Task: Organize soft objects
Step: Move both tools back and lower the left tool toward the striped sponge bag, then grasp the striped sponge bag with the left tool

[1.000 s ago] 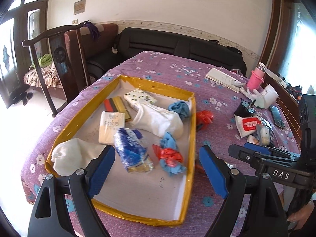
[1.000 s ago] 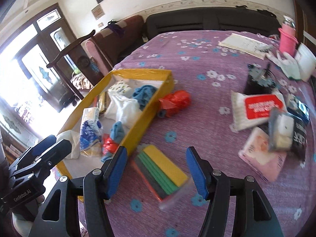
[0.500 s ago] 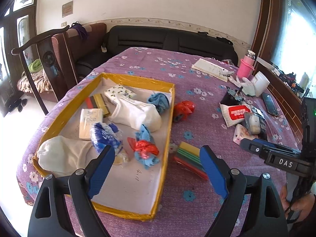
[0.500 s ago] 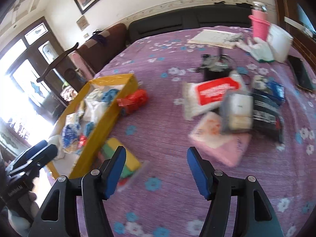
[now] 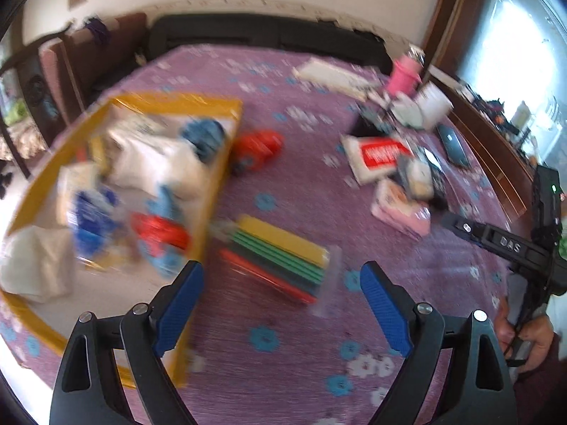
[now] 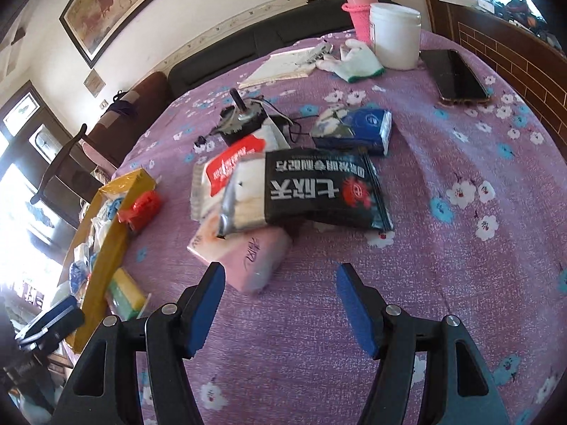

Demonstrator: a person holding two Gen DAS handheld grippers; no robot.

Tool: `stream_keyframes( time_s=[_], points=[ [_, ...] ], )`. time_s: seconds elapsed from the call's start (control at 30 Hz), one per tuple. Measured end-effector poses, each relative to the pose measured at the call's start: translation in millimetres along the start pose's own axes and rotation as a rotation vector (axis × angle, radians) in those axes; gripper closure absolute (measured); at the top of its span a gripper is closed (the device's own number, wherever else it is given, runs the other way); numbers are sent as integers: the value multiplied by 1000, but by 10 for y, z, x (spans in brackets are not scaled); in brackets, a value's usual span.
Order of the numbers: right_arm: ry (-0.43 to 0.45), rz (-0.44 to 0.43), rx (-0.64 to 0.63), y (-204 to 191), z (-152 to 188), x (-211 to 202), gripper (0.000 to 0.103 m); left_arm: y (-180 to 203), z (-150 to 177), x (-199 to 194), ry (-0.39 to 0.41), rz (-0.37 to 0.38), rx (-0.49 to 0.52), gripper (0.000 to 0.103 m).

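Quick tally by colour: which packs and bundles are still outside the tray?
Red bundle: 1
Striped cloth pack: 1
Red-white pack: 1
Black pack, clear at one end: 1
Blue pack: 1
Pink pack: 1
Total: 6

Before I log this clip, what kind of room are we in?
Most likely a home living room: a black sofa runs along the wall behind the table, a large framed painting hangs above it, and the table wears a purple floral tablecloth strewn with household odds and ends.
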State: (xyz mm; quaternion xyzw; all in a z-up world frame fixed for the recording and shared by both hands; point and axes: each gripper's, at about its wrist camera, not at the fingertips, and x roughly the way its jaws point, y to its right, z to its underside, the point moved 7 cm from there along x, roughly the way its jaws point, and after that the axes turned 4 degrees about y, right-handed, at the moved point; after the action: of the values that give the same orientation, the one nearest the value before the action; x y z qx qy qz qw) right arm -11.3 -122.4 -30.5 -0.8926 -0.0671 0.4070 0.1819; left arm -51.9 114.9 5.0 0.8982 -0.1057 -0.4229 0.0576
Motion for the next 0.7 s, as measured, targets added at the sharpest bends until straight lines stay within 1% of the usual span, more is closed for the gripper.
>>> stream_keyframes(
  time_s=[0.07,0.13,0.17,0.27,0.37,0.4,0.43,0.47,0.5,0.53,0.63,0.67,0.7],
  points=[
    [-3,-13,8,5,14,32,33,48,75,126,-53,8,-21,14],
    [0,-22,14,12,14,74,33,12,136,260,-104,-19,-56,14],
    [2,-24,16,21,12,95,33,-6,124,293,-99,-68,-51,14],
    [6,-36,30,71,17,143,33,4,67,390,-119,-98,-56,14],
    [21,-58,49,121,-9,148,33,87,-46,562,-108,-138,-9,14],
    [25,-66,58,138,-15,144,33,144,-73,660,-110,-144,25,14],
    [29,-75,66,150,-24,139,33,204,-104,739,-98,-168,79,14],
    [33,-83,73,160,-22,127,33,250,-133,773,-86,-165,110,17],
    [36,-92,81,172,-23,122,33,338,-144,825,-83,-125,145,26],
    [41,-104,91,187,-21,113,33,380,-148,852,-95,-90,153,30],
    [47,-119,104,202,-28,111,33,403,-194,796,-73,-72,149,30],
    [49,-123,104,203,-30,110,32,387,-220,762,-59,-74,147,30],
    [51,-128,102,193,-30,112,30,349,-256,726,-40,-93,149,30]
  ],
)
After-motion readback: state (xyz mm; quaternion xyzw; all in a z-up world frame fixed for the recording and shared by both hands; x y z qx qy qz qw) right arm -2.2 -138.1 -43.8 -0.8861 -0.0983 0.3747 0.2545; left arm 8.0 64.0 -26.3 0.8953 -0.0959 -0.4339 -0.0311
